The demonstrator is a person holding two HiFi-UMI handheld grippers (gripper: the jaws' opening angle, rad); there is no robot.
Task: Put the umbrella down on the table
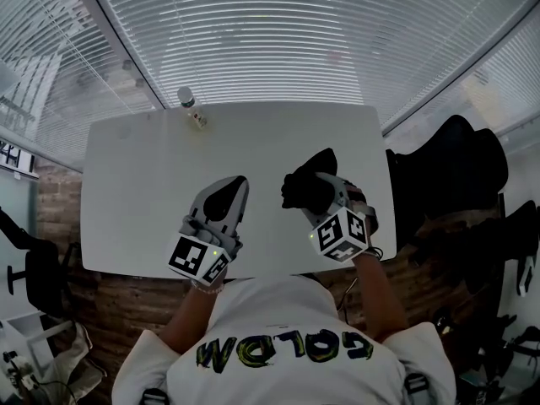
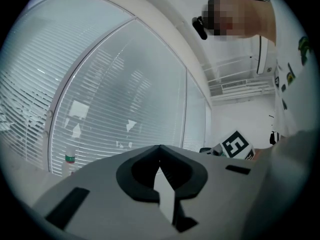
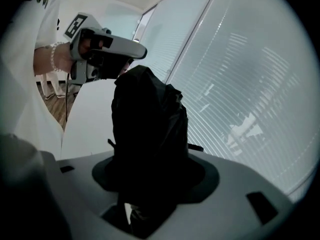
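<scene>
Slatted blinds cover the windows beyond the far edge of the white worktop. A black chair stands off the worktop's right edge. The person, in a white shirt, stands at the worktop's near edge, with both tongs held out over its near half. The left tongs are over the near middle of the worktop, pressed together at the tips and with nothing between them. The right tongs, over the worktop's near right part, pinch a folded black umbrella, which juts out past their tips. Whether the umbrella touches the worktop cannot be made out. A small clear bottle stands upright at the worktop's far edge, left of its middle.
</scene>
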